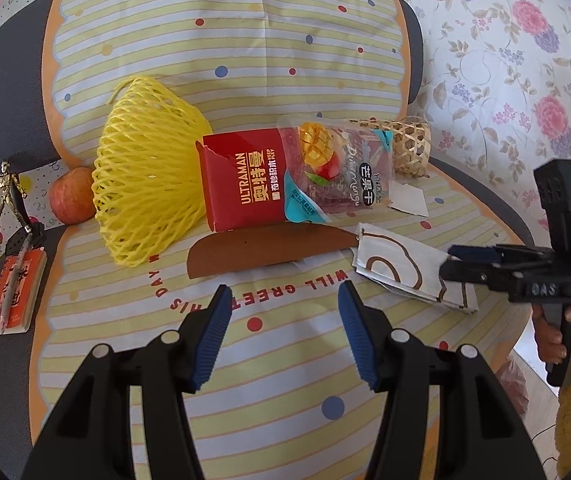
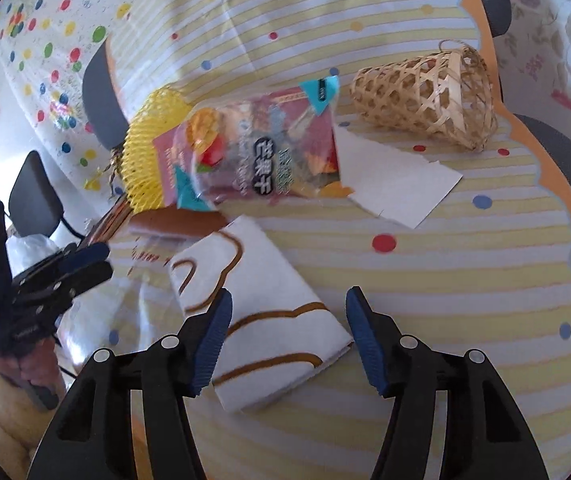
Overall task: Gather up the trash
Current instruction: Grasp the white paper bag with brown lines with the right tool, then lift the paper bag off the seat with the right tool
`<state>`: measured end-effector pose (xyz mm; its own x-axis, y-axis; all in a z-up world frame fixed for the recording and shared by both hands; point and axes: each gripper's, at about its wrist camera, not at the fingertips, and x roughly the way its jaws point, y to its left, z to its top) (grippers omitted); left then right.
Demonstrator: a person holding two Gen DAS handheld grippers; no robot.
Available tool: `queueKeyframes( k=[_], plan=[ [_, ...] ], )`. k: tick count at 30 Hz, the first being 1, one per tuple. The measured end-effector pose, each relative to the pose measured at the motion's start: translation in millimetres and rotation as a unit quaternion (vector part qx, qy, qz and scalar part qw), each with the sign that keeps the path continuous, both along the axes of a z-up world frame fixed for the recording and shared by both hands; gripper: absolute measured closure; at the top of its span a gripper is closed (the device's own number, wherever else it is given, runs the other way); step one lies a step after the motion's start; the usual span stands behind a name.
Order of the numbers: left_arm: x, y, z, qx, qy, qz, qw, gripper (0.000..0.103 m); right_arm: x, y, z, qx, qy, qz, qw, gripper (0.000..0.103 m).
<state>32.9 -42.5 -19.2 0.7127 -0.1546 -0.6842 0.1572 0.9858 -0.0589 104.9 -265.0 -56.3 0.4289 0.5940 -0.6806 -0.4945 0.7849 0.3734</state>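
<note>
Trash lies on a striped, dotted cloth [image 1: 269,432]: a yellow foam fruit net [image 1: 145,184], a red Ultraman box [image 1: 241,184], a dried-mango packet [image 1: 333,168] overlapping the box, a brown paper piece [image 1: 261,250], a white wrapper with brown lines [image 1: 401,264] and a white paper scrap [image 1: 409,200]. My left gripper [image 1: 283,336] is open, just short of the brown piece. My right gripper [image 2: 287,336] is open, its left finger over the white wrapper [image 2: 261,304]. In the right wrist view the mango packet [image 2: 265,152], the net [image 2: 153,152] and the paper scrap [image 2: 397,180] lie beyond.
A woven bamboo basket lies on its side at the back right [image 1: 407,146], [image 2: 425,100]. An apple [image 1: 71,200], a gold figurine [image 1: 7,192] and an orange notepad with a pen [image 1: 15,292] sit at the left edge. Floral cloth [image 1: 505,60] hangs on the right.
</note>
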Motion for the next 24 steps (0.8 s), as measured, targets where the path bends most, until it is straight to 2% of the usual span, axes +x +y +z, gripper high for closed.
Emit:
queueKeyframes(
  k=[5, 8, 10, 12, 17, 20, 22, 24],
  plan=[
    [-1.3, 0.7, 0.4, -0.003, 0.0, 0.001, 1.0, 0.049, -44.2, 15.1, 8.6, -0.021, -0.013, 0.047, 0.999, 0.043],
    [-3.5, 0.1, 1.5, -0.004, -0.002, -0.001, 1.0, 0.049, -48.8, 13.7, 14.5, -0.023, -0.043, 0.002, 0.999, 0.043],
    [-5.5, -0.3, 1.6, -0.005, -0.003, 0.0, 1.0, 0.049, -44.4, 9.7, 8.2, -0.005, -0.034, -0.043, 0.999, 0.046],
    [-6.0, -0.3, 0.7, -0.007, -0.001, 0.0, 1.0, 0.049, -41.8, 14.1, -2.9, -0.008, -0.023, -0.069, 0.997, 0.058],
    [-9.9, 1.0, -1.3, -0.007, 0.001, 0.001, 1.0, 0.049, -64.3, 30.5, -6.4, -0.056, -0.073, -0.125, 0.988, 0.063],
    [-10.4, 3.3, -4.3, -0.013, 0.005, 0.003, 0.9999, 0.049, -70.0, 30.1, -8.3, -0.055, -0.082, -0.134, 0.986, 0.07],
    [-10.6, 3.9, -6.9, -0.016, 0.009, 0.003, 0.9998, 0.049, -72.4, 31.4, -9.1, -0.053, -0.087, -0.137, 0.985, 0.077],
    [-12.3, 2.9, -7.9, -0.015, 0.01, 0.002, 0.9998, 0.049, -74.6, 33.6, -7.9, -0.048, -0.091, -0.132, 0.986, 0.094]
  ],
)
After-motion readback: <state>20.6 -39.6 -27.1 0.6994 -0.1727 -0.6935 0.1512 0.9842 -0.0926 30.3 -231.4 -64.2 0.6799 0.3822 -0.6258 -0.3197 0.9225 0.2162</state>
